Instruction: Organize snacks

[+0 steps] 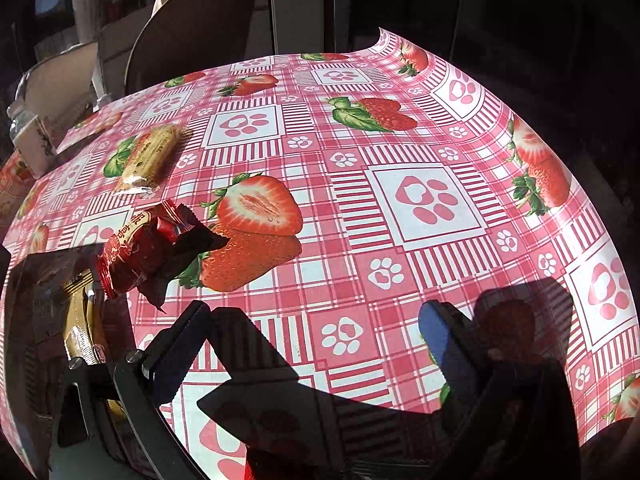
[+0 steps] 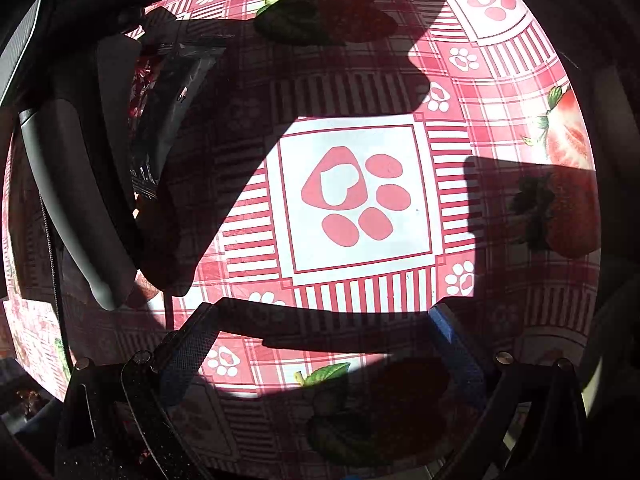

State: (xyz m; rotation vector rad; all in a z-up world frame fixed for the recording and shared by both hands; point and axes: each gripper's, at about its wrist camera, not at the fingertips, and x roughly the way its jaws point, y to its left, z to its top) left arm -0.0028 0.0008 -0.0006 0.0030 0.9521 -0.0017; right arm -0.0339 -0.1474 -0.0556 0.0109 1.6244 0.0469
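Note:
In the left wrist view a red snack packet (image 1: 136,256) lies on the strawberry tablecloth (image 1: 360,184), left of my left gripper (image 1: 316,320). Farther off rests a clear-wrapped biscuit pack (image 1: 150,158). A gold-brown packet (image 1: 82,328) lies in shadow at the lower left, partly behind the left finger. The left gripper stands open with only cloth between its fingers. In the right wrist view my right gripper (image 2: 320,320) points straight down at the cloth (image 2: 352,192), open and empty. A dark packet (image 2: 168,120) shows at the left, in shadow beside the other handheld device (image 2: 76,200).
A chair back (image 1: 192,28) stands behind the table's far edge. A white box (image 1: 32,140) sits at the far left of the table. The cloth hangs over the table's right edge (image 1: 560,152). Strong shadows cover the near part.

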